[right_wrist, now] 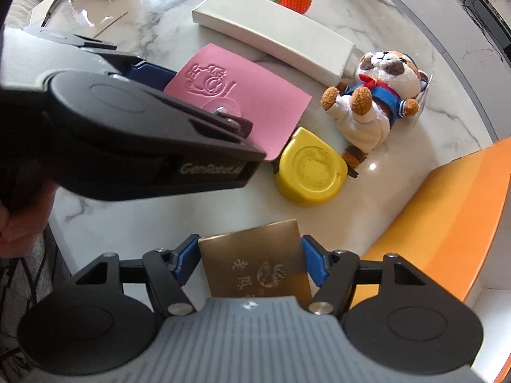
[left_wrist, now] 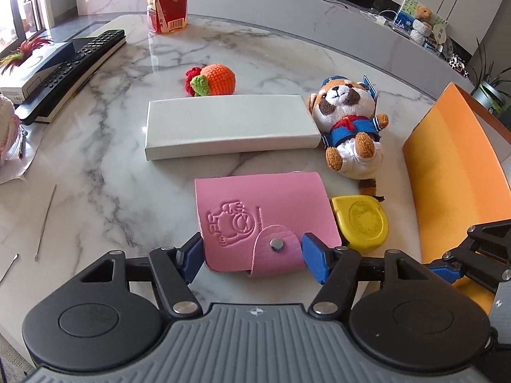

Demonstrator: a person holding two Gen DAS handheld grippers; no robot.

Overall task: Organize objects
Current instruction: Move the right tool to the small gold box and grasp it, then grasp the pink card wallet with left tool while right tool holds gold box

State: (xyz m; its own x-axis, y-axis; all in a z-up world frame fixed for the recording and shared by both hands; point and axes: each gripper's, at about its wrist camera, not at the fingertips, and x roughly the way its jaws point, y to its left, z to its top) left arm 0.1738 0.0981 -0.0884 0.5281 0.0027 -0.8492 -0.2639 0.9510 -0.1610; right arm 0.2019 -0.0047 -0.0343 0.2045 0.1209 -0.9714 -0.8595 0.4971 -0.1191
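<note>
My left gripper [left_wrist: 252, 252] is shut on a pink leather card holder [left_wrist: 265, 220], its blue pads touching both sides; the holder rests on the marble table [left_wrist: 111, 191]. It also shows in the right wrist view [right_wrist: 242, 95]. My right gripper [right_wrist: 250, 258] is shut on a flat bronze card with printed characters [right_wrist: 255, 261], held above the table edge. A yellow tape measure [right_wrist: 308, 172] lies beside the pink holder. A plush dog [left_wrist: 349, 118], a white box [left_wrist: 230, 126] and an orange crochet fruit [left_wrist: 212, 79] lie farther back.
An open orange box [left_wrist: 456, 166] stands at the right, also in the right wrist view [right_wrist: 447, 210]. A remote [left_wrist: 73, 73] on a notebook lies at the left, a drink carton [left_wrist: 167, 0] at the back, and thin metal tools [left_wrist: 44, 223] at the near left.
</note>
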